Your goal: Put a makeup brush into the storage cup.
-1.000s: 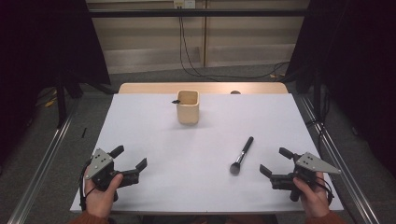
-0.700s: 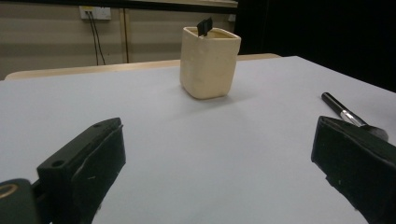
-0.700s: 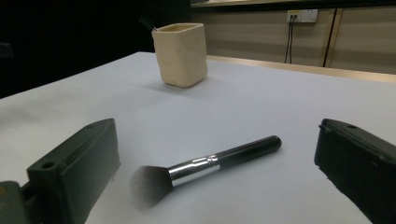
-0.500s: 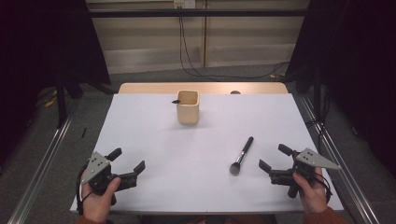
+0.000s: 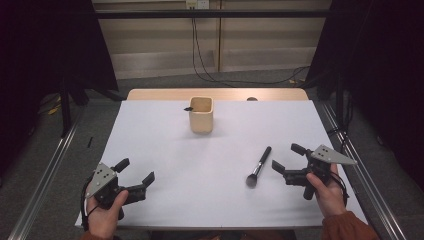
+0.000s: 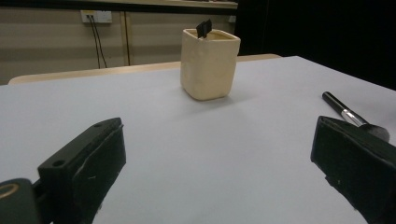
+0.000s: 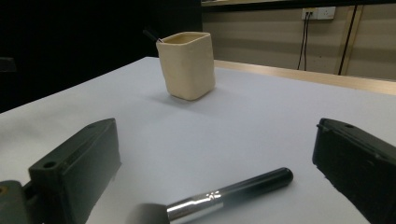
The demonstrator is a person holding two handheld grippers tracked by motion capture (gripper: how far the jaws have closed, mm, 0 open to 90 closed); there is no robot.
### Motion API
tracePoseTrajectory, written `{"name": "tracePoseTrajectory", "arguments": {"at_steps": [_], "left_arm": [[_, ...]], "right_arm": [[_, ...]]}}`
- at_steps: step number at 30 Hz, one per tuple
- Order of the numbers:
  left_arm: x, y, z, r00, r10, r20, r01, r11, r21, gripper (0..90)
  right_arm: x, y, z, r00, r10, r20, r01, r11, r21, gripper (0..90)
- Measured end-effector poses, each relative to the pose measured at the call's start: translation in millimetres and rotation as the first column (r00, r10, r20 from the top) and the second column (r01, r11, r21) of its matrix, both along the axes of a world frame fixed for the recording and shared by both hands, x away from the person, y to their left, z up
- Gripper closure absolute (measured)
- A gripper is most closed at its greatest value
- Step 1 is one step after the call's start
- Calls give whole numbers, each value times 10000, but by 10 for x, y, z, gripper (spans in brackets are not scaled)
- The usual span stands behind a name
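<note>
A cream square cup [image 5: 202,114] [image 6: 209,63] [image 7: 187,64] stands upright at the far middle of the white table [image 5: 165,150], with a thin black handle end [image 5: 188,108] [image 6: 203,28] poking over its rim. A black makeup brush [image 5: 258,166] [image 7: 224,194] [image 6: 351,115] lies flat, right of centre, bristles toward the near edge. My left gripper [image 5: 136,172] [image 6: 219,172] is open and empty near the front left corner. Held just right of the brush, my right gripper [image 5: 286,157] [image 7: 217,168] is open, with the brush lying ahead between its jaws, untouched.
The table's wooden far edge [image 5: 160,94] shows behind the cup. Metal rails [image 5: 47,170] run along both sides of the table, and cables [image 5: 200,55] hang down the back wall. Bare white surface lies between the two grippers.
My left gripper has drifted slightly toward the near edge. The right gripper has barely shifted. Cup and brush have not moved.
</note>
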State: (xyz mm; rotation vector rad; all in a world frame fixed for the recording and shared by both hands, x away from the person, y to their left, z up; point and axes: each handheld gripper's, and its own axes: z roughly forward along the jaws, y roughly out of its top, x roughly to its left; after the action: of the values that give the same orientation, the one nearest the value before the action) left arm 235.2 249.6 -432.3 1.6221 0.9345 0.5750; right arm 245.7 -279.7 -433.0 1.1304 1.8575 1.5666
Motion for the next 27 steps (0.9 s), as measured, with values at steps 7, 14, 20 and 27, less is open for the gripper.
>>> {"name": "tracePoseTrajectory", "arguments": {"at_steps": [7, 14, 20, 27], "left_arm": [[-14, -12, 12, 10000, -43, 45, 43, 9999, 138, 34], [30, -47, 10, 9999, -108, 47, 108, 9998, 152, 35], [23, -35, 15, 9997, -151, 181, 149, 9998, 104, 35], [30, -35, 14, 9994, -298, 172, 297, 9995, 78, 35]], "right_arm": [[169, 107, 42, 9995, 256, -194, -266, 9982, -540, 6], [362, 146, 46, 9976, 161, -679, -213, 9968, -767, 8], [470, 135, 96, 9951, 137, -980, -223, 9959, -876, 4], [571, 207, 175, 9904, 596, -1244, -781, 9856, -1498, 4]]}}
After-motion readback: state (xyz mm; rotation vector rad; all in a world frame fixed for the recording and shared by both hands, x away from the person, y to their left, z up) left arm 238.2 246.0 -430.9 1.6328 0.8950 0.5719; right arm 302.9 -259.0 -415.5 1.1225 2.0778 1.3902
